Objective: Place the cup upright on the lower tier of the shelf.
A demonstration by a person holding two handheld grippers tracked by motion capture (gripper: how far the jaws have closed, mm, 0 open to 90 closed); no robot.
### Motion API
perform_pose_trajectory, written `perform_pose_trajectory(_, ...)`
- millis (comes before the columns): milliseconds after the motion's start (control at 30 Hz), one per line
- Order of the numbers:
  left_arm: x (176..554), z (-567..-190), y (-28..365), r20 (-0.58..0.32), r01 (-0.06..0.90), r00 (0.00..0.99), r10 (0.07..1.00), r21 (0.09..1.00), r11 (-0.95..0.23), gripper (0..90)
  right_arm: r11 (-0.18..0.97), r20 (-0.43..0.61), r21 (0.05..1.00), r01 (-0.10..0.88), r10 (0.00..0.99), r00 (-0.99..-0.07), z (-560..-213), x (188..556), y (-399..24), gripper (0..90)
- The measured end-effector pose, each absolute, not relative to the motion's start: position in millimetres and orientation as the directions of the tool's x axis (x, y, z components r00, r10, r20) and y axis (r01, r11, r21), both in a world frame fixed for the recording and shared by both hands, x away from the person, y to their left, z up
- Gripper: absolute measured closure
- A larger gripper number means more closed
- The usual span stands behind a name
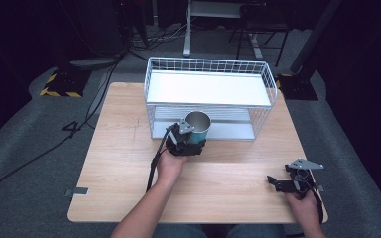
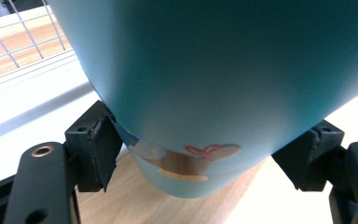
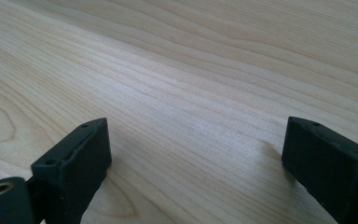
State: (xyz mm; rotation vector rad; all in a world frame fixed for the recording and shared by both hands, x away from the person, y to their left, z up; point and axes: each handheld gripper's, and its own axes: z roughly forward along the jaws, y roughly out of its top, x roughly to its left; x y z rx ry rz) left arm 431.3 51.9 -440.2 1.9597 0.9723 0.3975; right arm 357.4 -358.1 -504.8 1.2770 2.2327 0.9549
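Teal cup (image 1: 200, 130), metal-lined, upright with its open mouth up, stood near the centre of the desk (image 1: 124, 163), just in front of the lower tier of a white wire rack (image 1: 211, 94). A small printed motif in red and tan showed low on its wall in the left gripper view (image 2: 200, 154).

Left gripper (image 1: 184, 141): held in the person's left hand (image 1: 169, 163), at about 7 o'clock of the cup. Its black fingers (image 2: 100, 149) were clamped on the cup, one pad against each side of the wall. A black cable trailed from it back toward the desk's near edge.

Right gripper (image 1: 283, 182): held in the person's right hand (image 1: 302, 203) at the near right corner of the desk, about 4 o'clock from the cup and well apart from it. Its fingers (image 3: 74, 158) stood apart with nothing but bare wood between them, close above the surface. A grey three-cornered plate sat on top.

Rack: two tiers, at 12 o'clock on the desk, with a white panel on the upper tier and a pale slatted shelf below.

Desk: light wood grain, rounded corners, on a grey floor.
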Motion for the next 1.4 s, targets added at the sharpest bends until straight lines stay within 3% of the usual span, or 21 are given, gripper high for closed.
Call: perform_pose_trajectory(1400, 515.2, -468.0, 12.1, -0.089, 0.479, 0.561, 0.823, 0.845, -0.235, 24.3, 0.351, -0.005, 0.725, 0.593, 0.863, -0.505, -504.8, 357.5, -358.1, 8.4)
